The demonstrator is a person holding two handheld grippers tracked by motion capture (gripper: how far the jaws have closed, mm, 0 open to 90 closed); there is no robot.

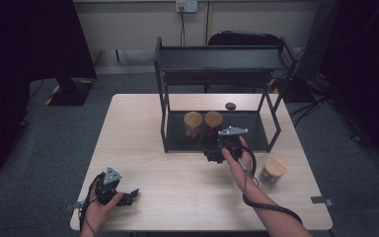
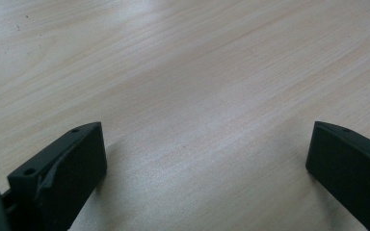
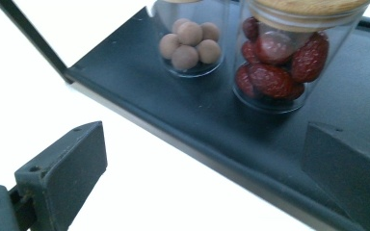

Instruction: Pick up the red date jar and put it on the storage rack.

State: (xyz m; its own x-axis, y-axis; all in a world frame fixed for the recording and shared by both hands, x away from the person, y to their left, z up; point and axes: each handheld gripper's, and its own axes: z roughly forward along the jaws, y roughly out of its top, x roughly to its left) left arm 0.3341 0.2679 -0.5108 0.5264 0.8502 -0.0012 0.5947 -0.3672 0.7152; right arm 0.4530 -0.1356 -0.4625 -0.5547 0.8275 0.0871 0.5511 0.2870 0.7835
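My left gripper (image 1: pixel 127 196) idles wide apart on the table (image 1: pixel 143 143) while my right gripper (image 3: pixel 202 163), jaws spread and empty, faces the jar of red dates (image 3: pixel 279 62) on the rack's lower shelf (image 3: pixel 173 106), so next I'd advance and straddle it squarely.

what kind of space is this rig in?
Probably a lab or office test corner, not a home: grey carpet floor, a wall power socket with a cable, and a plain wooden table bearing a black metal shelf rack.

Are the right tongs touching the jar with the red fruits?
Apart. In the right gripper view, the open right tongs stop short of the glass jar of red fruits; dark shelf shows between.
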